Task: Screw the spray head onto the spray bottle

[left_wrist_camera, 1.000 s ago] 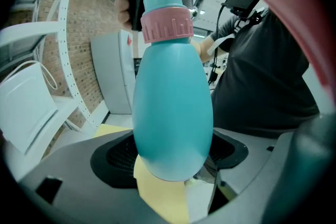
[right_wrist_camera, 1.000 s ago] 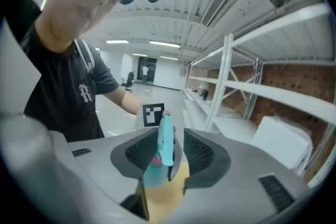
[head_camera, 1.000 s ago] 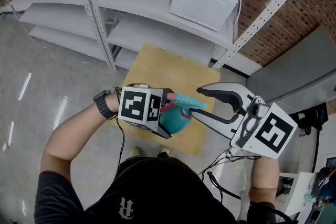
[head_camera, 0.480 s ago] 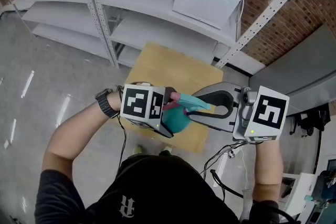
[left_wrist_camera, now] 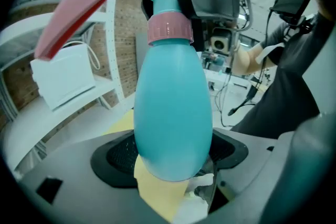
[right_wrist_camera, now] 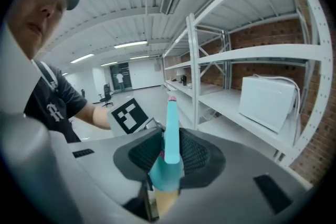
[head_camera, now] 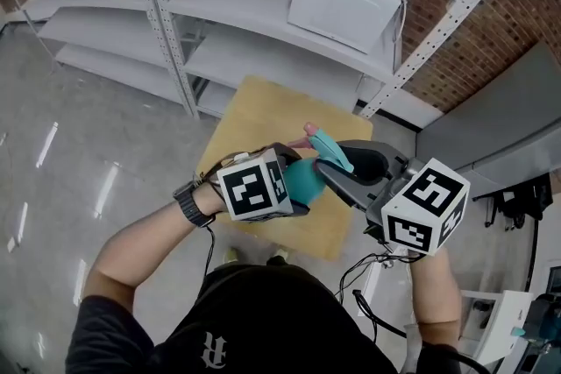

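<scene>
Right gripper [right_wrist_camera: 169, 157] came in, jaws just closed snug on spray head [right_wrist_camera: 171, 118]. Left gripper [left_wrist_camera: 170, 165] jaws squeezed teal bottle [left_wrist_camera: 170, 102], up in air over yellow board [head_camera: 263, 114]. Twisting head on looked ready.

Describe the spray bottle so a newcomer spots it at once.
In front of the white shelving, above the yellow board, the left gripper clamps a teal, egg-shaped spray bottle. Its pink collar and pink trigger single it out.

White gothic "R" on the black shirt [head_camera: 237, 324].
</scene>
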Motion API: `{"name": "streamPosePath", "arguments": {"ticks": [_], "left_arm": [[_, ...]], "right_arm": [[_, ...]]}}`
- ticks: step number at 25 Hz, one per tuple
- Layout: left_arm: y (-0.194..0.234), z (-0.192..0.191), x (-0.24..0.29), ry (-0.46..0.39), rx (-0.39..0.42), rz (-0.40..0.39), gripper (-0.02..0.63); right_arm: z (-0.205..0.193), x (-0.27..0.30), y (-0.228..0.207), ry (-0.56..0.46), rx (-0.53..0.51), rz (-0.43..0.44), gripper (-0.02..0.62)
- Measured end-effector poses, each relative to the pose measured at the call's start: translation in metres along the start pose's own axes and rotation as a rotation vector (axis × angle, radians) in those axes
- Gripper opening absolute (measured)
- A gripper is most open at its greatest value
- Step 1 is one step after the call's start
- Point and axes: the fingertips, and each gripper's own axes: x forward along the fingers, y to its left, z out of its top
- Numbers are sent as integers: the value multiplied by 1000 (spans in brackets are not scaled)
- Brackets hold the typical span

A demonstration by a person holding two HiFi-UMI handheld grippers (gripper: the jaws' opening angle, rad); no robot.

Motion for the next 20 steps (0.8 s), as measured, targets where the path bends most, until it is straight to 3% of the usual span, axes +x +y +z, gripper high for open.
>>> {"name": "streamPosePath", "arguments": {"ticks": [3,8,20], "left_arm": [[14,-3,11,3,-45,98,400],[29,-3,15,-12,-52,185,400],[43,-1,7,-46,-78,215,400]], "right_arm": [[-6,7,-11,-5,71,-72,104],[-4,10,-18,-73,140,-115,104],[-4,-5,-5,-116,115,-132,117]]}}
